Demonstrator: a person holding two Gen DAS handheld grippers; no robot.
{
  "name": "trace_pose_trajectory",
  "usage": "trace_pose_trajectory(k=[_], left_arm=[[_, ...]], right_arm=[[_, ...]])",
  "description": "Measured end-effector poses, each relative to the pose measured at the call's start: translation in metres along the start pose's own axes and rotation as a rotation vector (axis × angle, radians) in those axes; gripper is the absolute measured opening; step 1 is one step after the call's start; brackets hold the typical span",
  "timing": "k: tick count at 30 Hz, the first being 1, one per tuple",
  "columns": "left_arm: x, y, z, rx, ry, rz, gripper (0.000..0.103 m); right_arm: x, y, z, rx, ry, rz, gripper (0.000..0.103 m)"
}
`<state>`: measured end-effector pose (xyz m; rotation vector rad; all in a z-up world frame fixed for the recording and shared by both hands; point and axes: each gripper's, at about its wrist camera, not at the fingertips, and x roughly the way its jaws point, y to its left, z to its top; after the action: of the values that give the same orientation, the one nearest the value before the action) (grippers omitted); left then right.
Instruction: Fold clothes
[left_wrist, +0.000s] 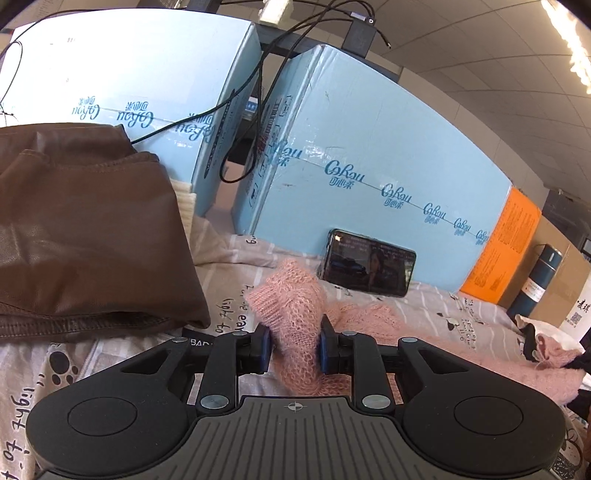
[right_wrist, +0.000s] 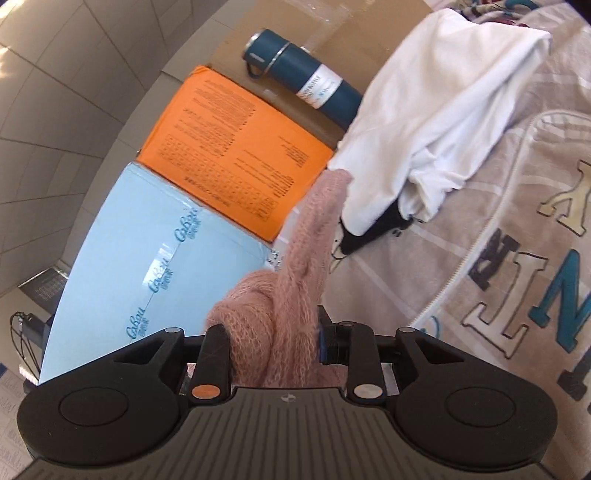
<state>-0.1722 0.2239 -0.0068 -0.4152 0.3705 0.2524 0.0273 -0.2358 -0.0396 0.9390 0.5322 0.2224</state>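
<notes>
Left tool (left_wrist: 294, 349) pinching fuzzy pink knitted sweater (left_wrist: 295, 314) at lower centre, right tool (right_wrist: 273, 343) clamped on the same knit, brown leather jacket (left_wrist: 85, 236) at left, white cloth (right_wrist: 436, 122) upper right.

Tiled ceiling (left_wrist: 461, 55), strip light (left_wrist: 569, 40) (glaring); printed bedsheet (left_wrist: 258, 273).

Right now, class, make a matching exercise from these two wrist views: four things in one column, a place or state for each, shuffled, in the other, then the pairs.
1. fuzzy pink knitted sweater
2. black smartphone
3. dark teal metal flask
4. brown leather jacket

A. folded, on the bedsheet
B. leaning on a pale blue box
C. beside an orange box
D. pinched in both tools

1-D, 2-B, 3-C, 4-A
</notes>
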Motion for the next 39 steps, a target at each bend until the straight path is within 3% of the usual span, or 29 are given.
trace_pose_trajectory(k=[2, 3, 8, 11, 13, 15, 16, 20, 23, 27, 28, 30, 31, 32, 35, 39], left_arm=[[0.002, 0.001, 0.0, -0.006, 0.012, 0.015, 0.029], [0.003, 0.001, -0.001, -0.007, 0.018, 0.024, 0.03], [0.007, 0.002, -0.003, 0.016, 0.023, 0.109, 0.053], [0.004, 0.005, -0.001, 0.014, -0.017, 0.161, 0.057], [-0.002, 0.007, 0.004, 0.003, -0.069, 0.156, 0.059], [-0.01, -0.001, 0.008, 0.061, -0.151, 0.161, 0.069], [-0.015, -0.01, 0.011, 0.122, -0.184, 0.143, 0.075], [-0.017, -0.049, 0.018, 0.389, -0.19, -0.053, 0.094], [0.0, -0.077, 0.016, 0.553, -0.167, -0.08, 0.096], [0.043, -0.098, 0.003, 0.652, 0.097, -0.199, 0.096], [0.049, -0.1, -0.002, 0.661, 0.147, -0.225, 0.094], [0.046, -0.102, -0.015, 0.702, 0.138, -0.223, 0.074], [0.042, -0.102, -0.019, 0.711, 0.13, -0.226, 0.048], [0.037, -0.102, -0.024, 0.72, 0.12, -0.231, 0.031], [0.013, -0.103, -0.036, 0.756, 0.061, -0.25, 0.013], [-0.015, -0.096, -0.041, 0.716, 0.021, -0.265, 0.004]], right_arm=[[-0.006, -0.004, 0.001, 0.013, -0.028, -0.022, 0.032], [-0.009, -0.002, 0.001, -0.004, -0.052, -0.031, 0.038], [-0.022, -0.003, 0.004, -0.013, -0.167, -0.145, 0.069], [-0.035, -0.018, 0.009, 0.066, -0.248, -0.226, 0.074], [-0.044, -0.027, 0.012, 0.117, -0.3, -0.273, 0.076], [-0.054, -0.034, 0.014, 0.153, -0.349, -0.28, 0.077], [-0.059, -0.034, 0.014, 0.155, -0.375, -0.279, 0.078], [-0.066, -0.023, 0.012, 0.071, -0.397, -0.19, 0.082], [-0.061, -0.007, 0.007, -0.036, -0.352, -0.124, 0.085], [-0.051, 0.011, 0.001, -0.145, -0.284, -0.065, 0.085], [-0.05, 0.013, 0.0, -0.162, -0.272, -0.06, 0.085], [-0.048, 0.016, -0.003, -0.179, -0.259, -0.06, 0.085], [-0.047, 0.017, -0.003, -0.18, -0.253, -0.059, 0.085], [-0.047, 0.017, -0.003, -0.181, -0.248, -0.058, 0.085], [-0.046, 0.019, -0.005, -0.201, -0.235, -0.048, 0.085], [-0.045, 0.029, -0.013, -0.285, -0.216, -0.001, 0.085]])
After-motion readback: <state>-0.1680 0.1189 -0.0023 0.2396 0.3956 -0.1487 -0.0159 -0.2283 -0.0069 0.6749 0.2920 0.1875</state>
